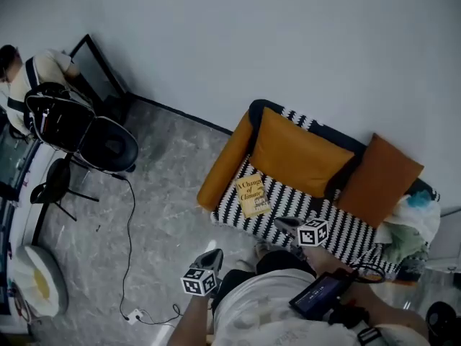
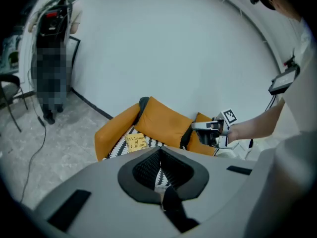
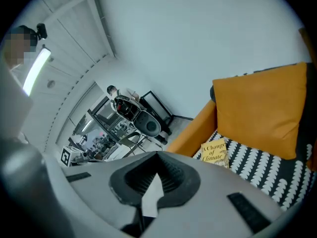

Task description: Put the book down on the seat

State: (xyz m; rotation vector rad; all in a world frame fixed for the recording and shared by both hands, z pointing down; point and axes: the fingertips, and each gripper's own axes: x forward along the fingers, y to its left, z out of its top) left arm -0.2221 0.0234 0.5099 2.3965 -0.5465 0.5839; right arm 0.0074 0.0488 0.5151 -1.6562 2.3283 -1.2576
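The book (image 1: 252, 195) lies flat by the left edge of the striped seat (image 1: 338, 235), beside the orange armrest (image 1: 222, 166), with the left gripper (image 1: 211, 256) and right gripper (image 1: 286, 223) both clear of it (jaws pressed together, nothing between), and only the left gripper view shows the right gripper before the cushions (image 2: 163, 119).

Head view: sofa (image 1: 223, 166) right end buried under heap of bags & cloth (image 1: 410, 225), can't see the arm there; person (image 1: 32, 71) top left partly cut by pic edge. Book (image 1: 252, 194): small print under title too small to read. Left gripper view: sofa front hidden behind left gripper (image 2: 159, 167). Right gripper view: sofa cut off at right edge, desk clutter (image 3: 95, 143) at back too small to tell
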